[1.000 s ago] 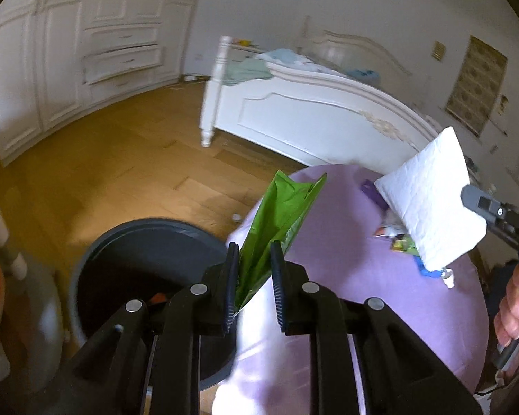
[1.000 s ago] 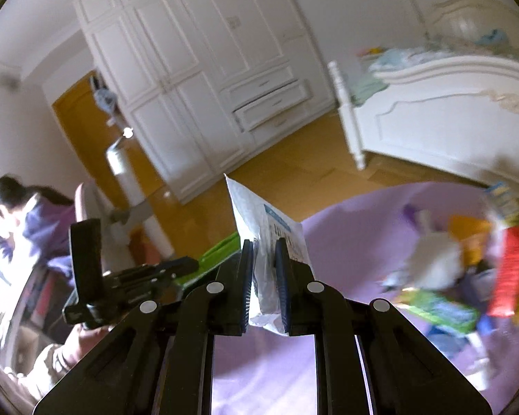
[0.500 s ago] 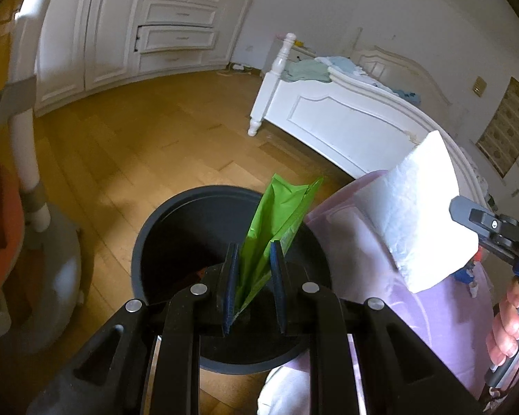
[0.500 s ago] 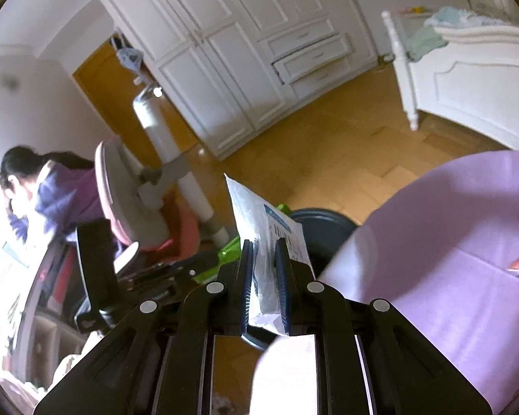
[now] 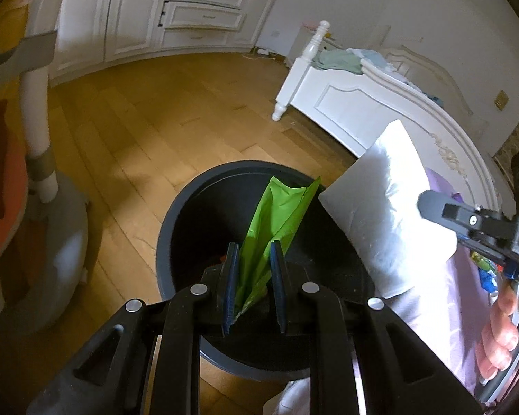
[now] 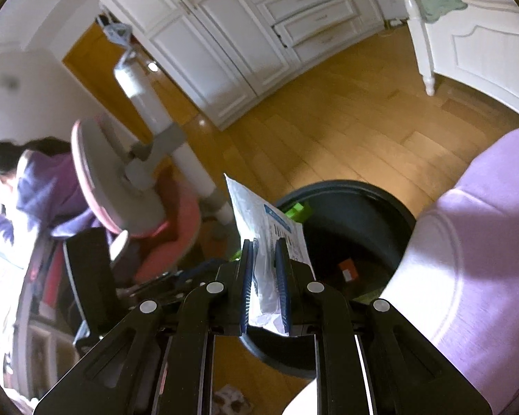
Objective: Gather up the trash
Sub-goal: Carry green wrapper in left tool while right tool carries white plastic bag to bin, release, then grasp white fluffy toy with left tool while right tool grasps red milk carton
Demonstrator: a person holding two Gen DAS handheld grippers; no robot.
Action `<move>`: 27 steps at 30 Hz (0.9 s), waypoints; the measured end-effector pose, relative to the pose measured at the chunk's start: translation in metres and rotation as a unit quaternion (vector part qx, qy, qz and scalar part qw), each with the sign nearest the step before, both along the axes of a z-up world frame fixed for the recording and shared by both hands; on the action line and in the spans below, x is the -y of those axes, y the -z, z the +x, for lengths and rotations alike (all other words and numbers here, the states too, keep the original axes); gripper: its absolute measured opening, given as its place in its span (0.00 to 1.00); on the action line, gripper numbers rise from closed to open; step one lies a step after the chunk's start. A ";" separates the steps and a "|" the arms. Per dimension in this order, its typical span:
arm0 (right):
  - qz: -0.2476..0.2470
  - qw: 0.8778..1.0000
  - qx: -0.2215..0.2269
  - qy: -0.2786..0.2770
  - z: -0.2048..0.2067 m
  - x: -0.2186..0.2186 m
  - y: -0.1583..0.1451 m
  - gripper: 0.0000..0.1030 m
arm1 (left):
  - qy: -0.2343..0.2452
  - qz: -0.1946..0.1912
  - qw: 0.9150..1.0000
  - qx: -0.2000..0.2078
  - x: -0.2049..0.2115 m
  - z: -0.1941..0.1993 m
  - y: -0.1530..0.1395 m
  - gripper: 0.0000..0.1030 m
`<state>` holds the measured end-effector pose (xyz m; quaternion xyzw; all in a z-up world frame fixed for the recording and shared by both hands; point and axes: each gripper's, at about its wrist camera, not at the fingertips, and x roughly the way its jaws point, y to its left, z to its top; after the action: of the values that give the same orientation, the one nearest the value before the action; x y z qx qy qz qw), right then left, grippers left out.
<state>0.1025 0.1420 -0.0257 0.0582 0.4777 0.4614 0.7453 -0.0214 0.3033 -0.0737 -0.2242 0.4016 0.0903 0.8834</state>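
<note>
Hovering over bin rim (image 5: 176, 214): L claw (image 5: 254, 287) w/ green wrapper (image 5: 276, 214)

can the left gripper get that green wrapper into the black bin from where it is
Probably yes. The left gripper holds the crumpled green plastic wrapper right over the round black bin's open mouth, with nothing between them. The white packet in the right gripper sits off to the side.

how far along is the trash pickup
Partly done: the bin already has an orange scrap inside. In hand: the left claw grips a green wrapper over the bin's mouth, and the right claw grips a white packet beside it. Left: drop both, then clear the bits at the purple table's edge.
</note>
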 end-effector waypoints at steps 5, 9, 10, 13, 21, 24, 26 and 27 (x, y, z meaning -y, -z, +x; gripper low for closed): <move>-0.010 1.000 -0.010 0.004 0.005 -0.007 0.016 0.14 | -0.006 -0.007 1.000 -0.010 -0.007 0.003 0.013 0.18; -0.016 1.000 -0.016 0.005 0.007 -0.009 0.023 0.14 | -0.007 -0.011 1.000 -0.015 -0.010 0.006 0.019 0.18; -0.017 1.000 -0.018 0.006 0.007 -0.010 0.023 0.14 | -0.007 -0.011 1.000 -0.017 -0.010 0.007 0.020 0.18; -0.020 1.000 -0.020 0.006 0.007 -0.013 0.024 0.14 | -0.007 -0.012 1.000 -0.019 -0.010 0.009 0.023 0.19; -0.002 1.000 -0.012 0.005 0.006 -0.007 0.020 0.48 | -0.024 -0.005 1.000 -0.016 -0.010 0.009 0.020 0.63; 0.001 1.000 0.011 0.019 0.002 -0.002 0.014 0.75 | -0.024 0.001 1.000 -0.012 -0.007 0.006 0.015 0.71; 0.014 1.000 0.003 0.020 0.003 0.004 0.013 0.75 | -0.024 0.006 1.000 -0.010 -0.003 0.005 0.011 0.73; 0.018 1.000 0.001 0.023 0.004 0.008 0.013 0.75 | -0.023 0.008 1.000 -0.009 -0.002 0.004 0.009 0.74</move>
<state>0.1060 0.1341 -0.0383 0.0821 0.4668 0.4532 0.7549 -0.0171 0.3049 -0.0828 -0.2257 0.4036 0.1156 0.8791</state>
